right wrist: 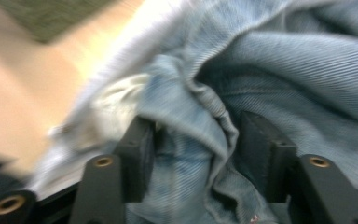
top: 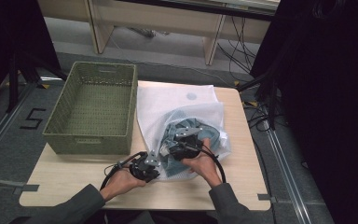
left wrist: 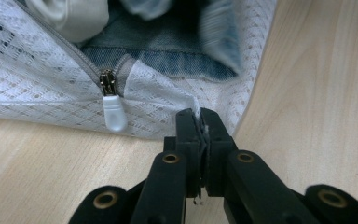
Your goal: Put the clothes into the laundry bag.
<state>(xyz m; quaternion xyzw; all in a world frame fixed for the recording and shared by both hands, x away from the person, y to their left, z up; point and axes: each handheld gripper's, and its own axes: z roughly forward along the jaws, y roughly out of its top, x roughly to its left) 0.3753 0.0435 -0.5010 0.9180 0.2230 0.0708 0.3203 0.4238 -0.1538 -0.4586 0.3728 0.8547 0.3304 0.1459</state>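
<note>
A white mesh laundry bag (top: 168, 105) lies on the wooden table (top: 70, 179) with blue denim jeans (top: 186, 126) partly inside it. In the left gripper view my left gripper (left wrist: 199, 114) is shut on the bag's hem (left wrist: 186, 100), just right of the white zipper pull (left wrist: 114, 112); denim (left wrist: 168, 51) shows through the unzipped mouth. From above, the left gripper (top: 156, 171) sits at the bag's near corner. My right gripper (top: 173, 148) reaches into the bag's mouth. Its jaws stand apart around a fold of the jeans (right wrist: 200, 135), and a dark gap shows beside the right jaw.
A green woven basket (top: 93, 107) stands on the table's left half, touching the bag's left edge. The person's forearms come in from the near edge. Black cables loop from both grippers. Cables and stands crowd the floor to the right.
</note>
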